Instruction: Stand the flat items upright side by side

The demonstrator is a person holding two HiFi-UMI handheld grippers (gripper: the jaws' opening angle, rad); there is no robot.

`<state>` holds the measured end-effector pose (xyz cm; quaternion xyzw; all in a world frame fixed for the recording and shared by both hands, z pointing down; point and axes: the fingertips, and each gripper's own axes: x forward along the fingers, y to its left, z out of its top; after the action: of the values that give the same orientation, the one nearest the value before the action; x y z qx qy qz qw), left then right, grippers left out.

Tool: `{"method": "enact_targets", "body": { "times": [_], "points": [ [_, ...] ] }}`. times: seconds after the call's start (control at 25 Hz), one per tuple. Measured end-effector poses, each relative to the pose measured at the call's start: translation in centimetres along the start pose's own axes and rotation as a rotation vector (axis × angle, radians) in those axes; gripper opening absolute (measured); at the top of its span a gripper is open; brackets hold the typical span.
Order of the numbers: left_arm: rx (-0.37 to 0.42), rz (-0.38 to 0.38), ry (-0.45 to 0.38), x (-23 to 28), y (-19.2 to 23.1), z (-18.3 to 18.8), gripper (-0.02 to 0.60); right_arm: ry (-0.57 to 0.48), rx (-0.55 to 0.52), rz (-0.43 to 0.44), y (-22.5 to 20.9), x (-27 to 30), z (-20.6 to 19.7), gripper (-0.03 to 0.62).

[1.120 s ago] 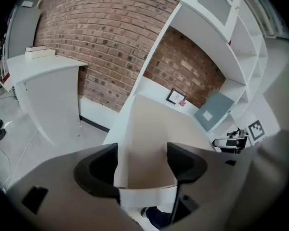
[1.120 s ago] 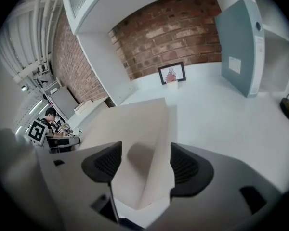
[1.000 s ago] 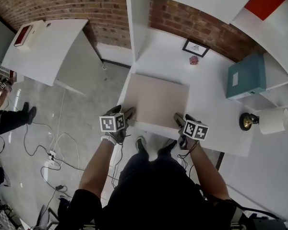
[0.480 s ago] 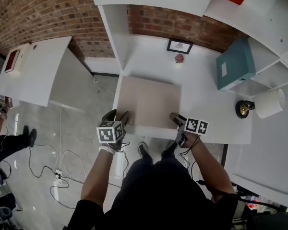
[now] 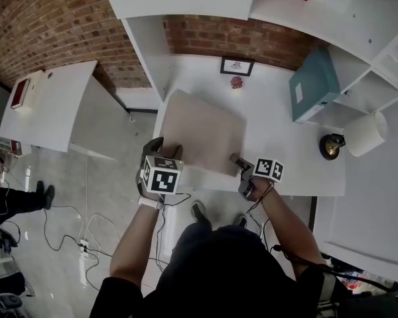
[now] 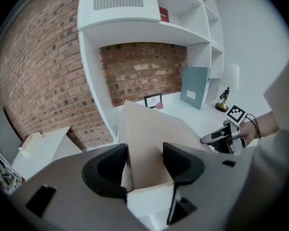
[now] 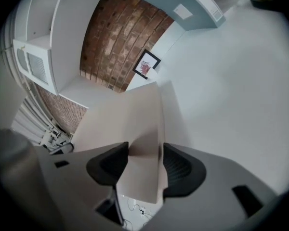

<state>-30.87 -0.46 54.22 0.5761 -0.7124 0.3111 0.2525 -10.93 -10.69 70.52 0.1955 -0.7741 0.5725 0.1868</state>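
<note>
A large flat beige box [image 5: 202,131] rests on the white desk [image 5: 278,131], its near edge raised and tilted. My left gripper [image 5: 164,152] grips the near left corner; its jaws are still closing, with the beige box [image 6: 149,129] pressed between them at the left gripper [image 6: 145,155]. My right gripper [image 5: 237,161] holds the near right corner. In the right gripper view the beige box [image 7: 130,119] is pinched between the pads of the right gripper [image 7: 145,153]. A teal flat folder [image 5: 312,85] stands upright against the shelf at the right.
A small framed picture [image 5: 237,65] and a pink object [image 5: 236,82] stand by the brick wall. A brass lamp [image 5: 328,146] with a white shade [image 5: 363,133] is on the desk's right. A white side table [image 5: 46,105] with a red book [image 5: 20,93] stands left; cables cover the floor.
Both grippers have closed on the beige box's near corners and lifted its near edge off the desk; it lay flat before.
</note>
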Motion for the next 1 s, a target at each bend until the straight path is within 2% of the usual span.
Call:
{"method": "enact_targets", "body": {
  "times": [0.16,0.36,0.44,0.52,0.6,0.72,0.76,0.88,0.92,1.0],
  "points": [
    [0.158,0.083,0.014,-2.1,-3.8,3.7,0.245,0.031,-0.111,-0.047,-1.1,-1.4,0.5,0.252],
    [0.339,0.174,0.003,-4.2,-10.2,7.9,0.245,0.089,-0.235,-0.081,-2.2,-3.0,1.5,0.229],
    [0.415,0.192,-0.002,-4.9,-13.1,9.2,0.245,0.098,-0.332,-0.104,-2.8,-3.9,2.1,0.231],
    [0.458,0.188,-0.004,-5.4,-15.8,10.2,0.247,0.103,-0.474,-0.133,-3.1,-5.0,2.8,0.252],
    [0.452,0.164,-0.015,-5.8,-18.1,10.8,0.249,0.081,-0.579,-0.139,-2.7,-6.9,3.4,0.293],
    [0.404,0.122,-0.031,-6.1,-20.7,11.2,0.249,-0.028,-0.63,-0.074,-0.1,-10.6,4.6,0.291],
    [0.384,0.107,-0.038,-6.1,-21.5,11.3,0.249,-0.061,-0.626,-0.043,0.7,-11.7,4.8,0.275],
    [0.351,0.086,-0.091,-5.9,-23.5,12.4,0.252,-0.09,-0.57,0.032,1.6,-13.4,4.4,0.151],
    [0.351,0.084,-0.11,-5.9,-24.1,12.9,0.252,-0.081,-0.558,0.039,1.4,-13.5,4.1,0.089],
    [0.352,0.07,-0.136,-5.8,-25.5,13.9,0.252,-0.059,-0.585,-0.003,0.2,-13.6,3.6,0.066]
  ]
}}
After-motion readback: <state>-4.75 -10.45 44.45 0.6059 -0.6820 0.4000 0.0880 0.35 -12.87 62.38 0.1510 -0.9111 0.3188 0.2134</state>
